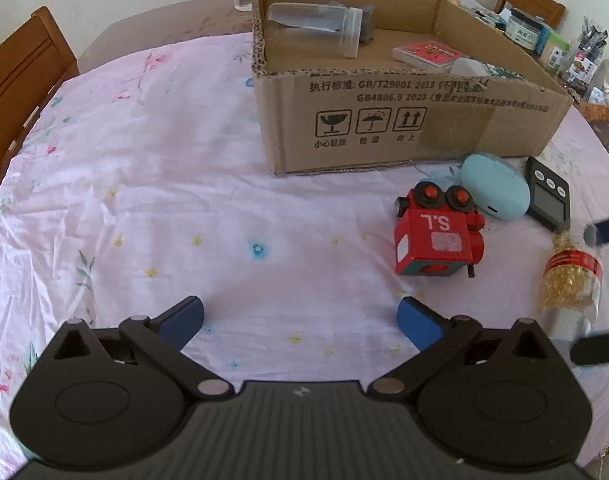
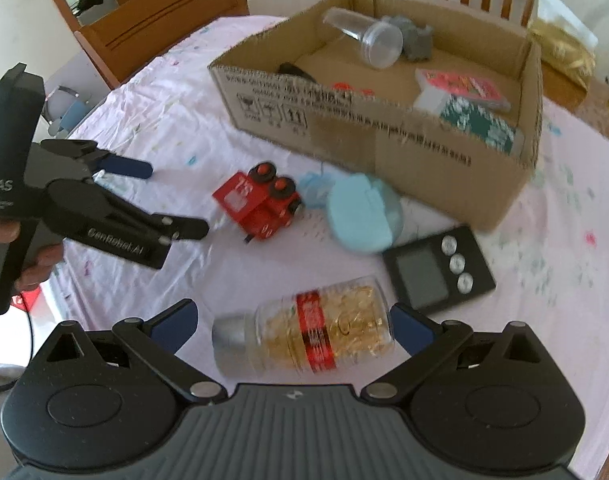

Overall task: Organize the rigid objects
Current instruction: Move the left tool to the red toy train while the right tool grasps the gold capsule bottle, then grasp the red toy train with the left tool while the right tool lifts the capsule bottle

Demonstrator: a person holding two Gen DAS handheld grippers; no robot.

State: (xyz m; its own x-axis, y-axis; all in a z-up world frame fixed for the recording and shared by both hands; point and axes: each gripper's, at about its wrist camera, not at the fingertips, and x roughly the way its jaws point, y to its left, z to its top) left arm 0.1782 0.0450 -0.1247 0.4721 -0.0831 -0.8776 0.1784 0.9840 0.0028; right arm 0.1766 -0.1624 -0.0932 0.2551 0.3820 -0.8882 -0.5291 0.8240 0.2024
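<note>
The cardboard box (image 2: 384, 128) is waiting far beyond the jaws. The bottle (image 2: 304, 338) is lying crosswise between the right gripper's (image 2: 292, 326) spread jaws, untouched. The left gripper (image 1: 300, 320), also released, is hovering farther off.

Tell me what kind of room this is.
Probably a home dining room: a table under a floral tablecloth, wooden chairs around it, and household clutter beside a cardboard box.

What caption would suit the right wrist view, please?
Open right hand-held gripper straddles the lying bottle near the cardboard box.
</note>
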